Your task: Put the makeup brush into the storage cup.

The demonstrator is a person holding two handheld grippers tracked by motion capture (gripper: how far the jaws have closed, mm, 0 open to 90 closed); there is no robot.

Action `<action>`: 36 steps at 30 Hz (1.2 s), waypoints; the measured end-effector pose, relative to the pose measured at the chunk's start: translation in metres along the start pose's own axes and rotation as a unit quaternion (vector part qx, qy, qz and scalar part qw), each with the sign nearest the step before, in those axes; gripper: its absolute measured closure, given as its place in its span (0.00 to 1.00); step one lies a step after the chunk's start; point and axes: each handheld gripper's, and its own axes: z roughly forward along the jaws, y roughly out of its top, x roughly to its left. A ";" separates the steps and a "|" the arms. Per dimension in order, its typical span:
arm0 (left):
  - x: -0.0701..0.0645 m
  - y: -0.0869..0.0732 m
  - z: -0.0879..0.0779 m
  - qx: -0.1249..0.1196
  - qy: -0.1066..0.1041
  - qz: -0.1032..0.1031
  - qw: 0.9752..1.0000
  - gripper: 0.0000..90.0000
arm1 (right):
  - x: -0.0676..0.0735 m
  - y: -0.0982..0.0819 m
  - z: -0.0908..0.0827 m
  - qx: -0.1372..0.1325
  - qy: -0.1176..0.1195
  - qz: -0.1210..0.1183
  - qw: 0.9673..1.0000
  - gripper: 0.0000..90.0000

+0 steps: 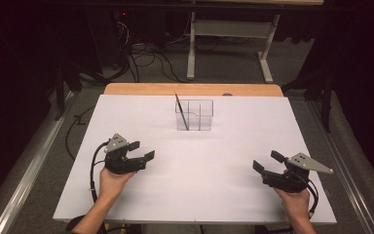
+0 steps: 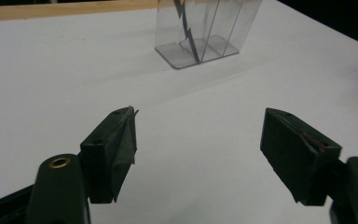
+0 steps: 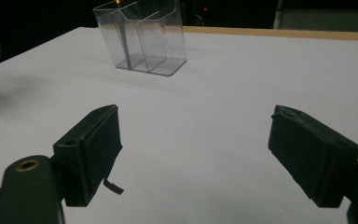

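A clear plastic holder (image 1: 195,115) with several compartments stands at the middle back of the white table (image 1: 195,195). A thin dark pencil (image 1: 181,112) leans in its left compartment. The holder (image 2: 207,28) with the pencil (image 2: 188,30) appears ahead in the left gripper view, and the holder (image 3: 142,39) is also ahead in the right gripper view. My left gripper (image 1: 142,150) rests low at the front left, open, with nothing between its jaws. My right gripper (image 1: 268,161) sits at the front right, open and empty too. Both point toward the table's middle.
A wooden strip (image 1: 192,89) edges the table's far side. Beyond it stand a grey frame (image 1: 229,44) and cables (image 1: 146,61) on the floor. Dark surroundings flank both sides.
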 end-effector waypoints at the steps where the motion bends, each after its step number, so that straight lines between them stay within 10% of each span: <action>1: 0.000 0.000 0.000 0.002 0.003 -0.003 1.000 0.29 | 0.000 0.000 0.000 0.000 0.001 0.000 1.000 0.21; 36: 0.005 -0.018 -0.007 -0.007 0.012 -0.024 1.000 0.24 | -0.002 -0.001 0.002 0.005 -0.001 0.003 1.000 0.21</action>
